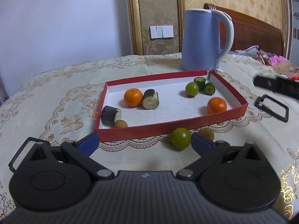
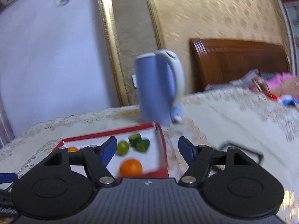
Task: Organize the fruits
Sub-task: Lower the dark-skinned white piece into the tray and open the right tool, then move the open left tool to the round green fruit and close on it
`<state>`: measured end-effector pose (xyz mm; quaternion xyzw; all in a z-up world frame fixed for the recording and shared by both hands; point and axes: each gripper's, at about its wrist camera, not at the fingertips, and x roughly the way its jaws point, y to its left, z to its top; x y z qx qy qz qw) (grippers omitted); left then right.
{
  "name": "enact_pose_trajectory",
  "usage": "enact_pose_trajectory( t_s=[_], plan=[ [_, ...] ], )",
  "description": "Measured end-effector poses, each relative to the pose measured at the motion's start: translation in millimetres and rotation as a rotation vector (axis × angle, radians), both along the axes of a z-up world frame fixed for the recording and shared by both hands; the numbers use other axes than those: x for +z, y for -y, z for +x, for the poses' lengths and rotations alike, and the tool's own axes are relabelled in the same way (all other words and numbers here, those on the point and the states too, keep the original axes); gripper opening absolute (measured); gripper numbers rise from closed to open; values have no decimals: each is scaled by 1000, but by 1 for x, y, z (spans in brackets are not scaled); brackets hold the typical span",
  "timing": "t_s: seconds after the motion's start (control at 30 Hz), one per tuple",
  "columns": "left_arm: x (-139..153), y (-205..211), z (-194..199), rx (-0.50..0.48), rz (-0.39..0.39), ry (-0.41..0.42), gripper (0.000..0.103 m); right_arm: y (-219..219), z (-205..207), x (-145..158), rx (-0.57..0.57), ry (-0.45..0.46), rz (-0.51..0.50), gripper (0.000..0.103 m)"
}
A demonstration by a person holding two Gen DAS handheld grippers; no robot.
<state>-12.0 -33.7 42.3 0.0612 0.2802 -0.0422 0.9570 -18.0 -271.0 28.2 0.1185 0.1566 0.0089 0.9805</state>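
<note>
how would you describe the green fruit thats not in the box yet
Find the shallow red box in front of the blue kettle. Just outside its near wall, on the tablecloth, sits a round green fruit, larger and greener than the small brown fruit beside it.

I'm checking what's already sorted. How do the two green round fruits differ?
The green fruit in the tray lies on the white floor of the red tray, beside the cucumber pieces. The green fruit on the tablecloth lies outside, against the tray's front wall. Both are round, smooth and green.
</note>
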Motion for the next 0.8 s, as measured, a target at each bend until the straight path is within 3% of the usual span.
enact_pose_trajectory(
  t_s=[0.37, 0.8],
  plan=[
    [-10, 2, 11, 47, -4, -60, 103, 0, -24, -12, 37, -31, -41, 77],
    [-15, -3, 19, 128, 4, -62, 103, -4, -38, -16, 57, -41, -67, 77]
  ],
)
